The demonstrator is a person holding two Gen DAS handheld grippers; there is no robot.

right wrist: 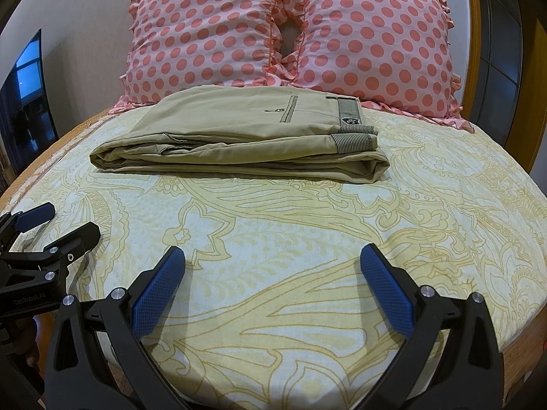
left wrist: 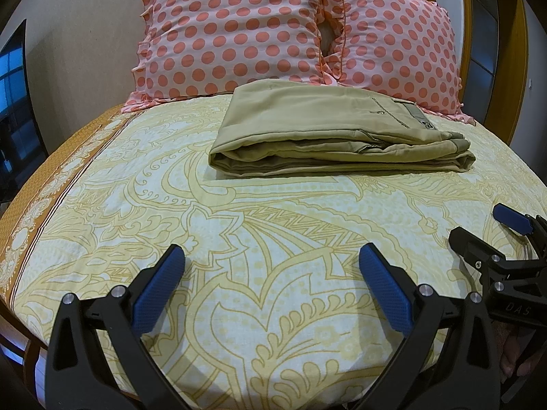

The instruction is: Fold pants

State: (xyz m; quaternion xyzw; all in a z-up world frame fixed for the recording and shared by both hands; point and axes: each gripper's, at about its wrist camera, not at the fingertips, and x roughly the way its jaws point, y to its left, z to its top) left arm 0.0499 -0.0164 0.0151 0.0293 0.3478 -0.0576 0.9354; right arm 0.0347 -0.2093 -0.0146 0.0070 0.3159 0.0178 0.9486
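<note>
Khaki pants point(left wrist: 328, 130) lie folded into a flat stacked bundle on the bed, near the pillows; they also show in the right wrist view point(right wrist: 246, 136), with the striped waistband at the right end. My left gripper point(left wrist: 270, 256) is open and empty, low over the sheet, well short of the pants. My right gripper point(right wrist: 271, 256) is open and empty too, at the same distance. Each gripper shows at the edge of the other's view: the right one point(left wrist: 485, 229) and the left one point(right wrist: 65, 222).
The bed has a yellow patterned sheet point(left wrist: 239, 239). Two pink polka-dot pillows point(left wrist: 236, 30) point(right wrist: 369, 41) stand behind the pants. A dark screen point(right wrist: 27, 102) stands left of the bed. A wooden frame point(right wrist: 475, 34) rises at the right.
</note>
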